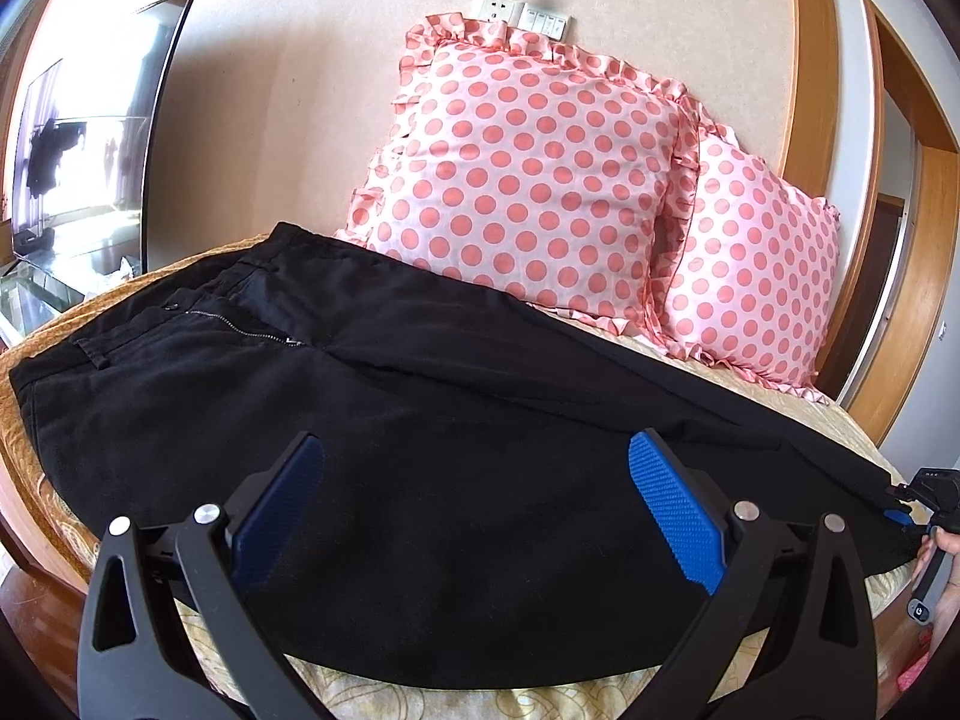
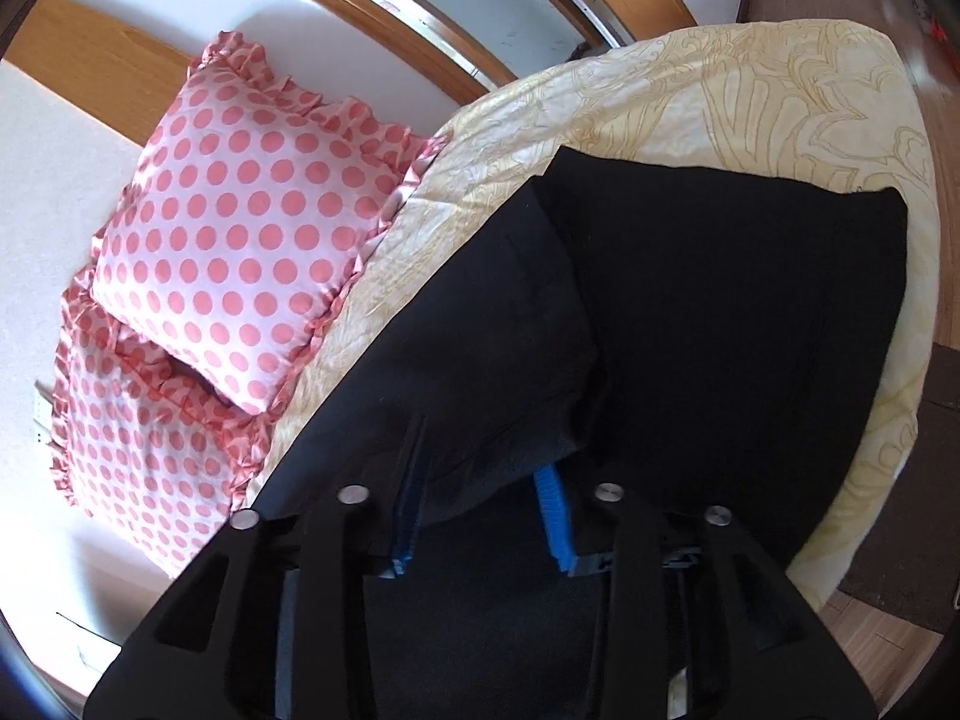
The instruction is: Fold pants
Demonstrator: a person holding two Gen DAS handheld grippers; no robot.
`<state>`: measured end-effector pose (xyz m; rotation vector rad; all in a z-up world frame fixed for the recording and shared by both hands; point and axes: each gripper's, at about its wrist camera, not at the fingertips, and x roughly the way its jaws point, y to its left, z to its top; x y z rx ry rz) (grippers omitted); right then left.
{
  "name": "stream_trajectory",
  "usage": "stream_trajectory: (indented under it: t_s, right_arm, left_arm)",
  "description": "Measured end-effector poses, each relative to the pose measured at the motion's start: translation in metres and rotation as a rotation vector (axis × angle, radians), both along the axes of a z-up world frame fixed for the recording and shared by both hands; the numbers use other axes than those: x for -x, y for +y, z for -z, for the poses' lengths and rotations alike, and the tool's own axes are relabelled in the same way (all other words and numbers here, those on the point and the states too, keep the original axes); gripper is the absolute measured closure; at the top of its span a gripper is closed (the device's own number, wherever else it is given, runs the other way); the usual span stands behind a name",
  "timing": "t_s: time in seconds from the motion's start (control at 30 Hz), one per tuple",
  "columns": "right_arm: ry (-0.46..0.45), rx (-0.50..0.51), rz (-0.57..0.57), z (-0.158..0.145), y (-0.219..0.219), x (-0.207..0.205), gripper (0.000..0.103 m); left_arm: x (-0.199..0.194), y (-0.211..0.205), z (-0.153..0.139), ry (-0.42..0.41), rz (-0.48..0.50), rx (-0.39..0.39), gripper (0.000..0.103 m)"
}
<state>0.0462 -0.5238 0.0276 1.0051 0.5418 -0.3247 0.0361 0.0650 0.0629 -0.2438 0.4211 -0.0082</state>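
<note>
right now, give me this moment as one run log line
stage: fold not started | pants: flat on bed | left claw: open above pants | right claw: closed on leg hem | pillows: behind pants

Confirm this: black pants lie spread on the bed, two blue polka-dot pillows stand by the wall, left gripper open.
Not quite. The pillows are pink with coral dots, not blue, as the left wrist view shows. The rest holds: the black pants lie spread on the bed, and the left gripper is open.

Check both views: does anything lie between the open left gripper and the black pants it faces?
Nothing visible does. The left gripper is open directly over the black pants, with only fabric between its fingers. The polka-dot pillows sit beyond the pants, out of the way.
</note>
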Motion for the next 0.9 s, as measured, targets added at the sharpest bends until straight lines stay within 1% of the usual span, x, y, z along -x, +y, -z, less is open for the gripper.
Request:
stream_trajectory:
  t_s: [0.03, 0.07, 0.1, 0.13, 0.17, 0.2, 0.23, 0.27, 0.3, 0.33, 0.4, 0.5, 0.57, 0.63, 0.7, 0.73, 0.8, 0.83, 0.9]
  right_arm:
    - [-0.021, -0.009, -0.004, 0.002, -0.002, -0.001, 0.094]
    - [-0.042, -0.022, -0.008, 0.004, -0.005, -0.002, 0.099]
    - [-0.057, -0.033, -0.01, 0.005, -0.009, -0.002, 0.099]
    - [-0.092, -0.042, -0.01, 0.003, -0.014, 0.0, 0.1]
    - [-0.12, -0.032, -0.01, -0.002, -0.016, 0.004, 0.1]
    - [-0.157, 0.009, -0.004, -0.013, -0.018, 0.011, 0.1]
    - [-0.185, 0.074, 0.011, -0.027, -0.018, 0.02, 0.1]
    - [-0.196, 0.13, 0.026, -0.036, -0.017, 0.027, 0.1]
    - [-0.19, 0.176, 0.038, -0.041, -0.015, 0.033, 0.1]
    - [-0.161, 0.205, 0.044, -0.041, -0.014, 0.038, 0.1]
    - [-0.11, 0.186, 0.037, -0.03, -0.016, 0.041, 0.1]
    - [-0.052, 0.163, 0.03, -0.011, -0.017, 0.04, 0.1]
    - [-0.031, 0.159, 0.028, -0.003, -0.017, 0.039, 0.1]
    - [-0.026, 0.196, 0.022, -0.003, -0.013, 0.037, 0.101]
    - [-0.027, 0.208, 0.019, -0.002, -0.011, 0.036, 0.101]
    - [-0.027, 0.215, 0.015, -0.002, -0.011, 0.036, 0.101]
    - [-0.029, 0.22, 0.009, -0.002, -0.01, 0.034, 0.101]
    - [-0.026, 0.227, 0.005, -0.002, -0.01, 0.033, 0.101]
    - [-0.021, 0.239, -0.001, -0.003, -0.009, 0.033, 0.101]
  left_arm:
    - [-0.001, -0.001, 0.0, 0.002, -0.001, -0.015, 0.002]
    - [-0.002, -0.002, 0.0, 0.0, -0.001, -0.03, 0.002]
    - [-0.002, -0.003, 0.0, -0.001, -0.006, -0.048, 0.002]
    - [-0.003, -0.004, 0.0, 0.001, -0.013, -0.063, 0.002]
    - [-0.004, -0.003, -0.001, 0.002, -0.013, -0.068, 0.002]
    - [-0.004, -0.003, -0.001, 0.003, -0.008, -0.072, 0.002]
    - [-0.004, -0.003, -0.001, 0.004, -0.005, -0.074, 0.002]
    - [-0.004, -0.002, -0.002, 0.002, -0.001, -0.078, 0.002]
    - [-0.005, -0.001, -0.003, 0.0, 0.004, -0.082, 0.002]
    - [-0.006, 0.001, -0.005, 0.0, 0.012, -0.084, 0.002]
    - [-0.012, 0.005, -0.009, 0.005, 0.046, -0.088, 0.002]
    - [-0.026, 0.016, -0.02, 0.023, 0.057, -0.076, 0.002]
    - [-0.043, 0.032, -0.03, 0.043, 0.055, -0.036, 0.002]
    - [-0.067, 0.052, -0.043, 0.067, 0.029, 0.023, 0.002]
    - [-0.098, 0.071, -0.055, 0.099, 0.015, 0.083, 0.002]
    - [-0.111, 0.077, -0.058, 0.115, 0.003, 0.1, 0.002]
    - [-0.154, 0.092, -0.064, 0.188, -0.026, 0.13, 0.002]
    - [-0.169, 0.096, -0.065, 0.216, -0.031, 0.139, 0.002]
    - [-0.215, 0.102, -0.064, 0.291, -0.062, 0.152, 0.002]
